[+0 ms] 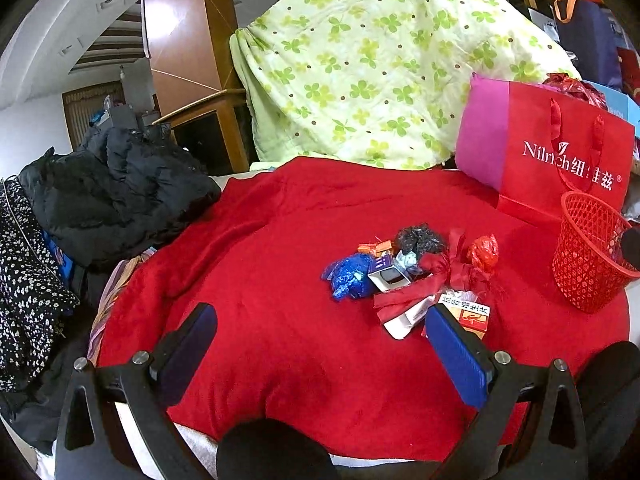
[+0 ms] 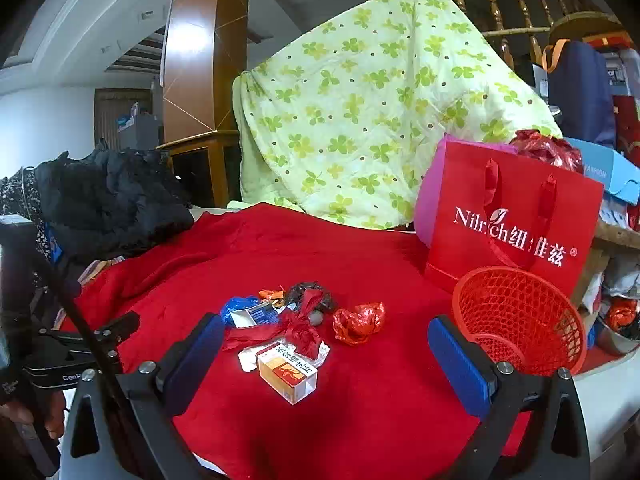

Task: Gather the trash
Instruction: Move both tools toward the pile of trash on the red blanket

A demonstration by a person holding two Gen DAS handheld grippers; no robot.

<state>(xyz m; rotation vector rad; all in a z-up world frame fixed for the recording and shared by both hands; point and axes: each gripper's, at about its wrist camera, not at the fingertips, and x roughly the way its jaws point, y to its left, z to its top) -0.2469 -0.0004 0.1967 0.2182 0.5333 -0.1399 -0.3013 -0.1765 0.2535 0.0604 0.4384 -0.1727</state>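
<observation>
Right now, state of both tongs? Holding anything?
Left tongs: open, empty, above the red blanket.
Right tongs: open, empty, the orange-and-white box lying between the fingers, ungripped.

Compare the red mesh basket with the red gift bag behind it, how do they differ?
The red mesh basket is round, open latticework and lies tipped, mouth facing the camera; the red gift bag is flat-sided, solid, and stands upright. The bag carries white lettering and ribbon handles; the basket shows neither. Both are red and sit on the red blanket.
</observation>
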